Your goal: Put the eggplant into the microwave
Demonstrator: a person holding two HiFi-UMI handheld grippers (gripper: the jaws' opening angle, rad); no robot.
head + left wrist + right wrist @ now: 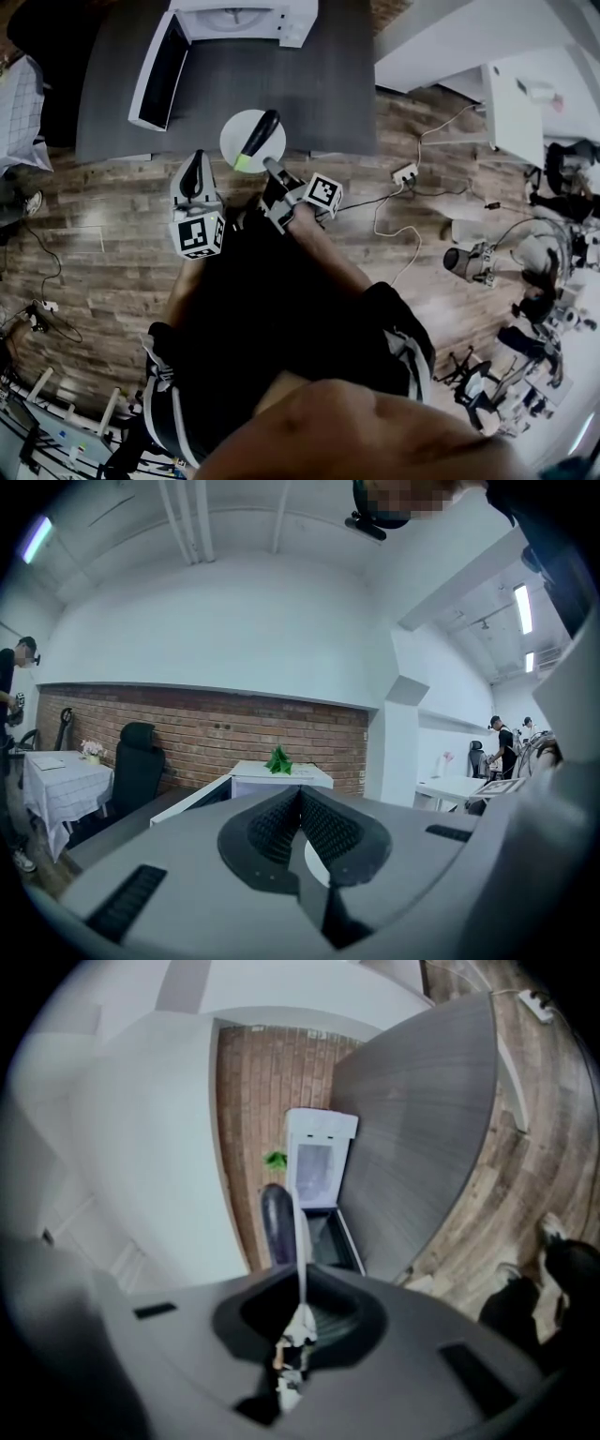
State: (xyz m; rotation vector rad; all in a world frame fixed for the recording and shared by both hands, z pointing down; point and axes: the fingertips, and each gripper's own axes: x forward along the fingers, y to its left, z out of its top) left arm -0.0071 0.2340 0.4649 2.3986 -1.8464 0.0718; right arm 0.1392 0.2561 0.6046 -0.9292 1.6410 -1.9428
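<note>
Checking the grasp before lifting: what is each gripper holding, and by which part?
The right gripper grips the white plate by its near rim; the eggplant lies on it. The left gripper holds nothing, its fingers together.

Dim head view; dark fisheye edges; right gripper view blurred.

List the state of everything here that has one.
microwave door: swung open.
eggplant: lying on the white plate, not in the microwave.
white plate: rim clamped by the right gripper.
right gripper: shut on the plate's rim.
left gripper: shut, holding nothing.
</note>
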